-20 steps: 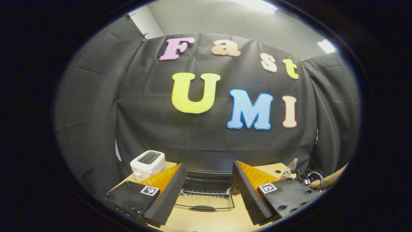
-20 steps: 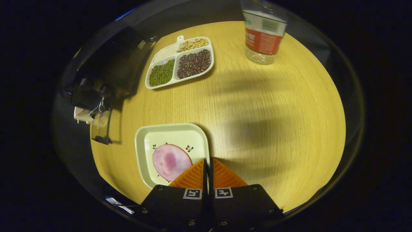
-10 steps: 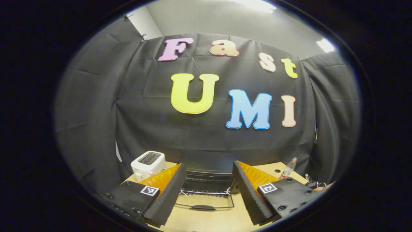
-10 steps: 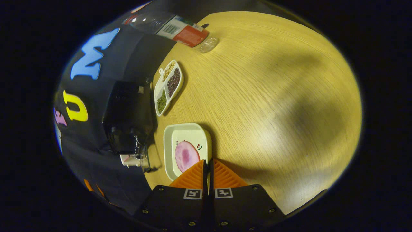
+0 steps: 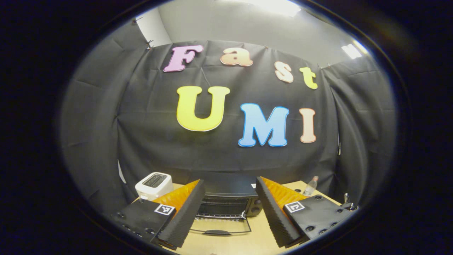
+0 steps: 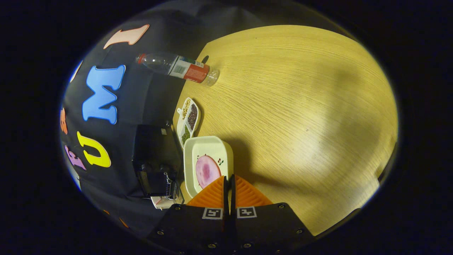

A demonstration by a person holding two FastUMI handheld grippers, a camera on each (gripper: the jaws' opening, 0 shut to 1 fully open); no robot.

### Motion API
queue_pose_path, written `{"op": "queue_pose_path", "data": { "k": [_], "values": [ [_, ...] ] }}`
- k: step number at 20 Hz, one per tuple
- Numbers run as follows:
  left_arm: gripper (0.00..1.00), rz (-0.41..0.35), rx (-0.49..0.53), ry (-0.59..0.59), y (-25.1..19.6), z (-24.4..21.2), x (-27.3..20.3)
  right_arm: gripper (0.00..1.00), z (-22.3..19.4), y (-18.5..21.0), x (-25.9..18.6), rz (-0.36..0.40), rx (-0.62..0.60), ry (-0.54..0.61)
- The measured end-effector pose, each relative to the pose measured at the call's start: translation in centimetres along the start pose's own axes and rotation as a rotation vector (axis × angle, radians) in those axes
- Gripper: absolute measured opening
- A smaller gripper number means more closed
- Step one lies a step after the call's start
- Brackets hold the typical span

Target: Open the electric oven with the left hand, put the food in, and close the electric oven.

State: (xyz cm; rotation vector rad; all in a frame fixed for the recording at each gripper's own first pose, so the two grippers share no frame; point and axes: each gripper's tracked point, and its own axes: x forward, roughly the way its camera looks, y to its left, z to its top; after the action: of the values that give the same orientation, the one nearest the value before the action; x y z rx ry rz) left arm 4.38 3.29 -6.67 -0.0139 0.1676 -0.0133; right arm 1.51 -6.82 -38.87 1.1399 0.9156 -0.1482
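Right tool [image 6: 228, 184] stays clenched on the plate [image 6: 226, 148] rim; plate has shifted nearer the oven [image 6: 155, 163]. Left tool [image 5: 230, 209] remains released, oven door [image 5: 221, 226] open at lower centre.

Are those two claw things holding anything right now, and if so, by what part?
The right gripper is shut on the rim of the white plate carrying the ham slice. The left gripper is open, holding nothing.

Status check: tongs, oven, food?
Left tongs open, holding nothing. Right tongs shut on plate rim, ham slice aboard. Oven door down, open. Nothing seen blocking the oven mouth.
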Motion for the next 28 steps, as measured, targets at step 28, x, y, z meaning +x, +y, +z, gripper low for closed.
{"op": "queue_pose_path", "data": {
  "k": [28],
  "values": [
    [1.0,0.232,0.048,-0.12,19.2,5.2,-8.2,0.0,-19.6,26.2,14.6,0.022,0.336,-0.051]
  ]
}}
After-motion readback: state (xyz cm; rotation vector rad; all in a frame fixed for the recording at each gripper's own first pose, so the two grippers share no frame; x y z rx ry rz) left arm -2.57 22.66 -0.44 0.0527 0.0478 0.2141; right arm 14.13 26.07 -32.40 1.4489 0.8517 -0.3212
